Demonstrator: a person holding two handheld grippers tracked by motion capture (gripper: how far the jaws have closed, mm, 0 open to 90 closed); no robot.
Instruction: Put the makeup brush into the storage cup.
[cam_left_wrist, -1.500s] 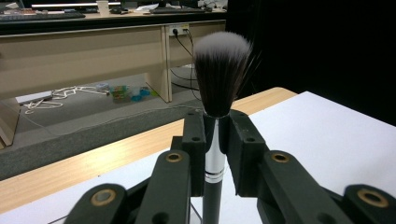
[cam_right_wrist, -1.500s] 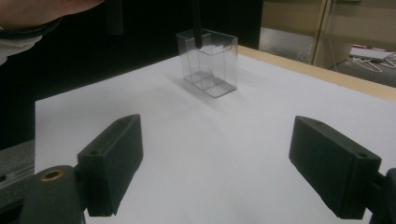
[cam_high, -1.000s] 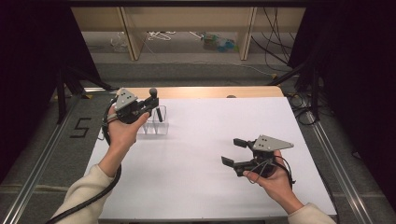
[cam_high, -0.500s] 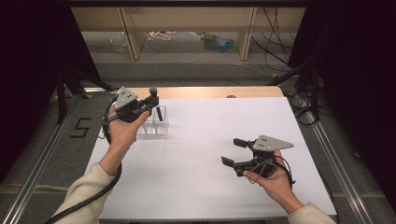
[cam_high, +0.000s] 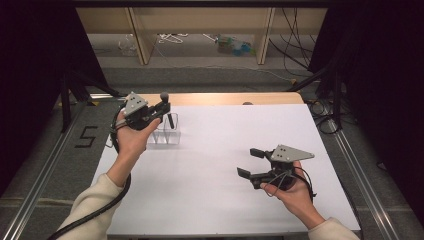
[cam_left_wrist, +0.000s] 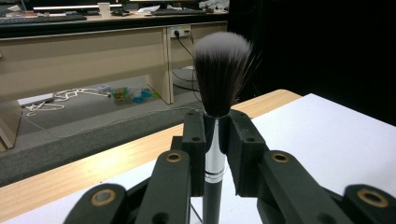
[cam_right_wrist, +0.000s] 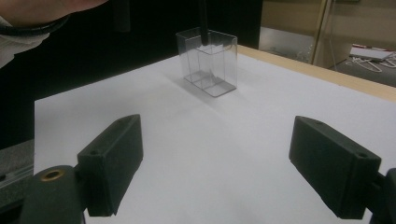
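The white table (cam_high: 210, 190) is the biggest thing here, with bare wood showing along its far edge. Compared with the earlier pictures nothing has shifted: both hands sit where they were and the brush hangs at the same spot, so this looks like a pause with the brush poised over the box, its lowering not yet begun.

At ten o'clock on the table stands a clear plastic box (cam_high: 165, 134) with two compartments, apparently empty apart from the brush handle at its rim. The left gripper (cam_high: 159, 111) hovers just above it, pinching a makeup brush (cam_left_wrist: 219, 79) upright by its silver collar, bristles up and black handle pointing down into or just over the box's top; I cannot tell which compartment.

At four o'clock the right gripper (cam_high: 250, 162) is held just over the table, its jaws spread wide with nothing between them, pointing toward the box.

The one piece of writing is a "5" (cam_high: 86, 137) marked on the floor at nine o'clock, left of the table. No brand shows on the brush or box.
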